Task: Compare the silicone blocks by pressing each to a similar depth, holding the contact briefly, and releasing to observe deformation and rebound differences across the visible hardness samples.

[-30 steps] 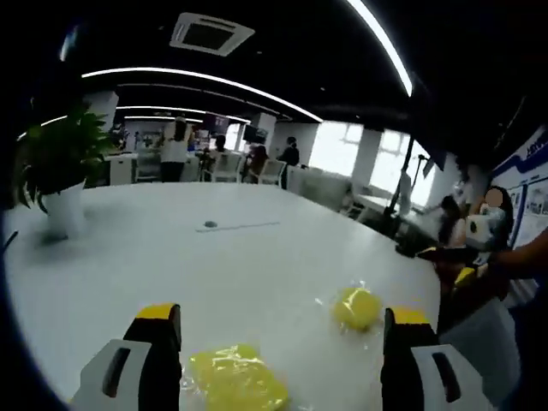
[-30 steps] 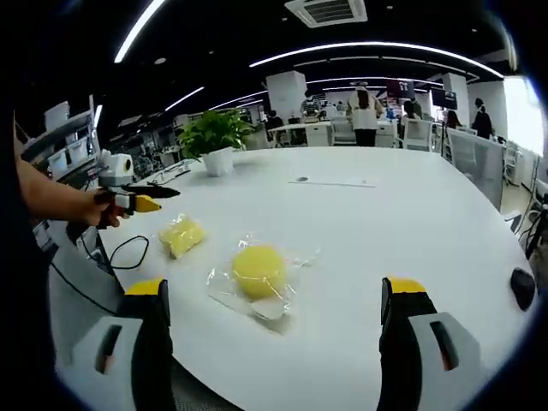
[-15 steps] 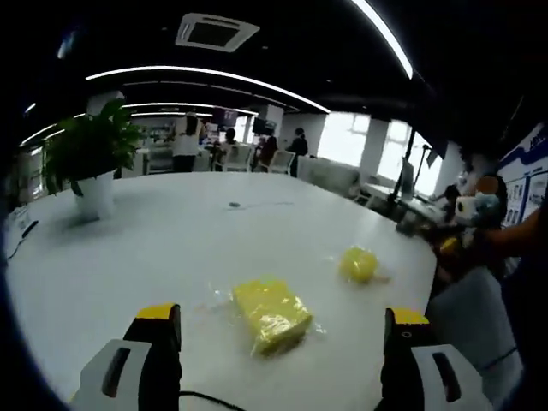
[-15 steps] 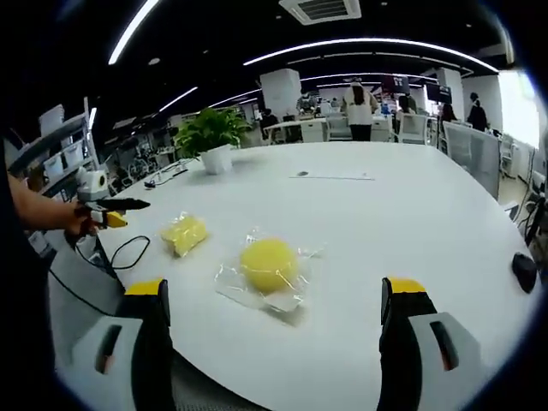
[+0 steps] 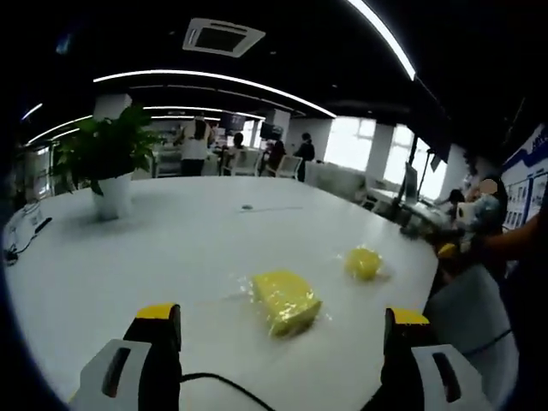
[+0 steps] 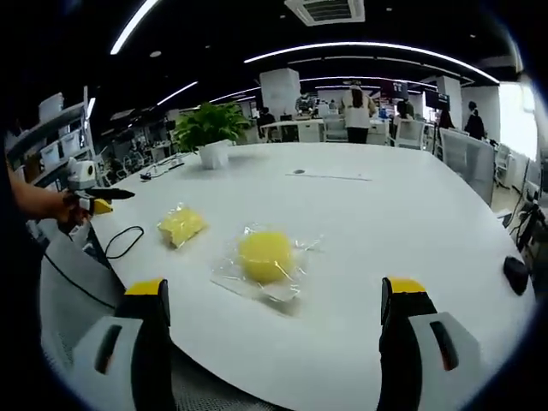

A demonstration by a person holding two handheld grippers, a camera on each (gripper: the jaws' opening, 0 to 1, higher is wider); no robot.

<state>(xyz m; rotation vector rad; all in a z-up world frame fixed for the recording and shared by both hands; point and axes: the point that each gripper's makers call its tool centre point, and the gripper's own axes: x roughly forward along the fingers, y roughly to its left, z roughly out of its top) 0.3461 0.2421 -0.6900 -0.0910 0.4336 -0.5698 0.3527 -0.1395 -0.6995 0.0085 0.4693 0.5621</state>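
We are holding both grippers wide open and empty, off the table's near edge. The block [image 5: 286,300] is lying just ahead of our left gripper [image 5: 278,360]; the ball [image 6: 265,256], ahead of our right gripper [image 6: 274,351].

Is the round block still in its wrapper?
Yes, wrapped: the round block lies inside clear, crinkled plastic that spreads onto the table around it.

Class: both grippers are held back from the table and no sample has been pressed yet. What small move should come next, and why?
Probably lower the right gripper toward the round yellow block. Its fingers stand open, apart from the bagged block, which lies ahead between them on the white table.
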